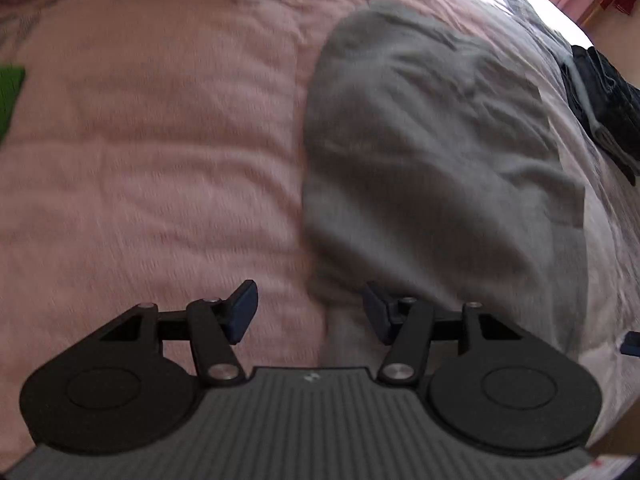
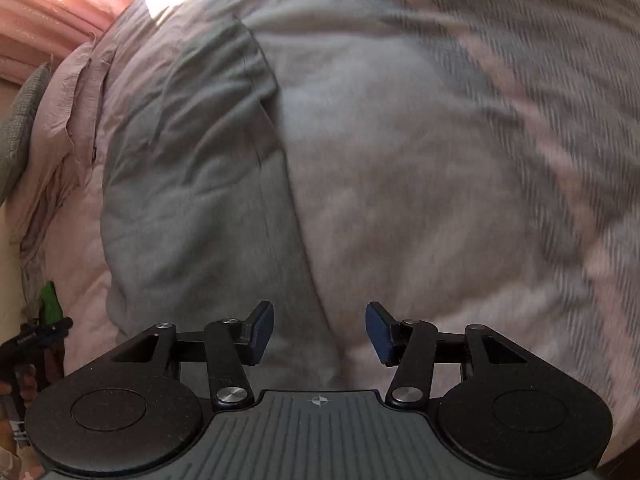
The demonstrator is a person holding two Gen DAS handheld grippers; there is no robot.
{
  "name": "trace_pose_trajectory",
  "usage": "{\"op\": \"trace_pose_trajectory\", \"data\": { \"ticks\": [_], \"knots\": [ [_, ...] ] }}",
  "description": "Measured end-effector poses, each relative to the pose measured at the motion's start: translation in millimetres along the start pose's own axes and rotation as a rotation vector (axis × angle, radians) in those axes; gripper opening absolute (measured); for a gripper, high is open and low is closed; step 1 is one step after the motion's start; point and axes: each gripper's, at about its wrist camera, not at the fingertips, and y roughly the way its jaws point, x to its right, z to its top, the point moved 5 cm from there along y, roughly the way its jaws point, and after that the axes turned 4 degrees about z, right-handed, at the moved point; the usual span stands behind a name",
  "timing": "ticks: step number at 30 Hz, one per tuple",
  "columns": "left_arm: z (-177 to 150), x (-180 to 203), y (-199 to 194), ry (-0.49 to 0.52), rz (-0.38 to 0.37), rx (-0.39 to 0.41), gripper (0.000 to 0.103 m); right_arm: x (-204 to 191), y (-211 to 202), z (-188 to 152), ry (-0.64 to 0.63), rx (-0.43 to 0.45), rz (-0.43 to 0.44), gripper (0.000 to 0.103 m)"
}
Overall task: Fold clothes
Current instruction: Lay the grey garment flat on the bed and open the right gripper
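A grey garment (image 1: 432, 152) lies spread on a pink bed cover (image 1: 152, 152), with its near left edge reaching down between my fingers. My left gripper (image 1: 310, 312) hangs open just above that edge, with nothing held between its blue pads. In the right wrist view the same grey garment (image 2: 192, 184) lies to the left on the cover, a seam running down its right side. My right gripper (image 2: 320, 332) is open over the garment's lower right edge and holds nothing. Both views are blurred by motion.
A dark folded garment (image 1: 604, 108) sits at the bed's right edge. A green object (image 1: 10, 96) shows at the far left. Pink curtains (image 2: 52, 12) hang behind the bed, and a grey cushion (image 2: 20, 128) lies at its left side. A hand (image 2: 24, 384) grips the other handle.
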Motion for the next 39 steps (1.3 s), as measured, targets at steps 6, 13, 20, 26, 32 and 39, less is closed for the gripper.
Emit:
{"op": "trace_pose_trajectory", "data": {
  "ticks": [6,13,20,26,32,39],
  "knots": [
    [-79,-8,7,-0.02,-0.127,-0.057,0.053,17,18,-73,-0.012,-0.074,0.005,0.049],
    [-95,-14,32,-0.2,-0.239,0.004,0.051,45,39,-103,0.035,0.01,0.114,0.049],
    [-108,-14,-16,-0.191,-0.215,0.102,0.002,26,18,-110,-0.015,0.02,0.311,0.0],
    [-144,-73,-141,-0.33,-0.154,0.152,0.002,28,-71,-99,0.034,0.007,0.495,0.0],
    [-176,-46,-77,-0.264,-0.058,0.049,0.01,71,-2,-105,0.03,-0.104,0.163,0.01],
    [-221,-39,-58,-0.07,0.169,-0.047,0.011,54,-13,-128,-0.169,0.016,-0.085,0.029]
  ]
}}
